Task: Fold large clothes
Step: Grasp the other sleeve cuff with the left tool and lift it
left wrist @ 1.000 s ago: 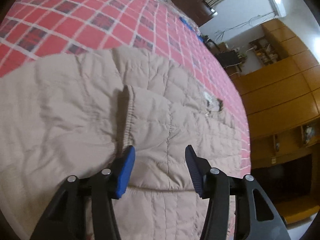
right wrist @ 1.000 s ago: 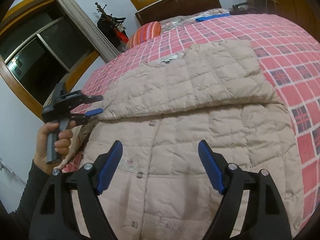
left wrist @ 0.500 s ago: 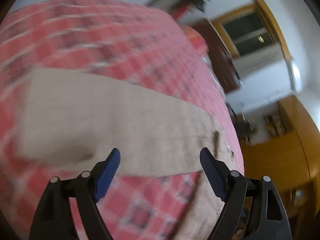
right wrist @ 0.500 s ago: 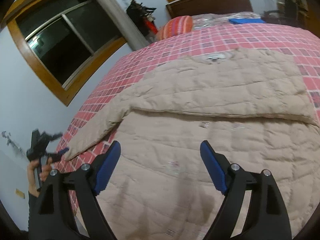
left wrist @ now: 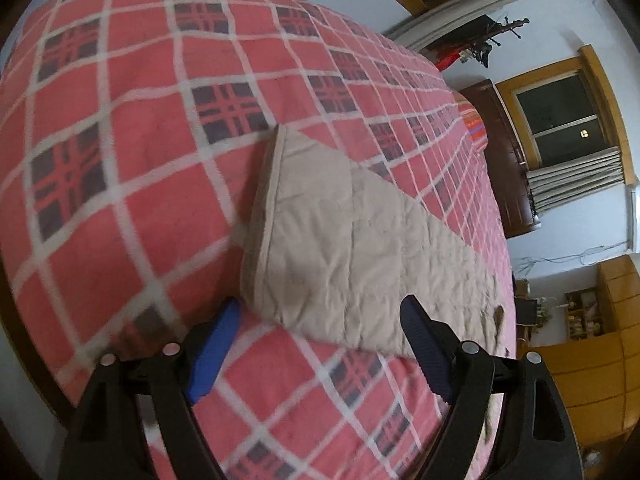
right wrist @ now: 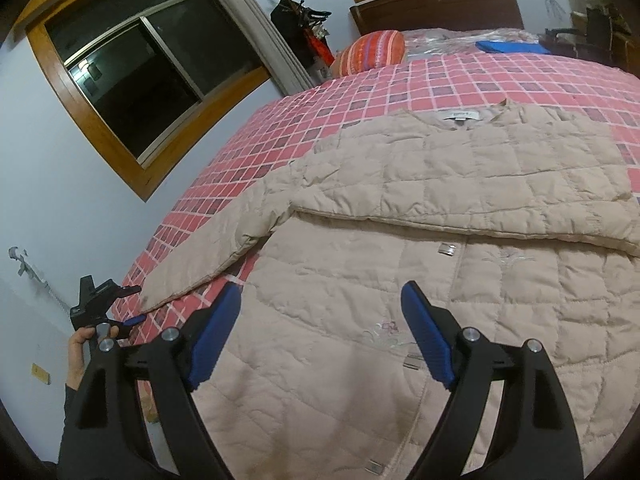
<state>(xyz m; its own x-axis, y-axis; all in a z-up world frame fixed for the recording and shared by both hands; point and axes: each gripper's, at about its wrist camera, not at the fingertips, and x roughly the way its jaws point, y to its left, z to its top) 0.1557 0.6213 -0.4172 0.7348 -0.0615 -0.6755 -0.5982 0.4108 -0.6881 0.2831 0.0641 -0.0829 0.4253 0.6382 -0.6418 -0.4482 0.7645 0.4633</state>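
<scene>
Even, dim indoor light; dark windows; strong fisheye bending at edges; slight blur ahead of the left jaws.

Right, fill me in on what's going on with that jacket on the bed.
A person holding a gripper in each hand is folding a beige quilted jacket spread on a red plaid bedspread. One sleeve is already folded across the chest. The left gripper, open, points at the cuff of the other, outstretched sleeve. The right gripper, also open, hovers over the jacket's front, holding nothing.
</scene>
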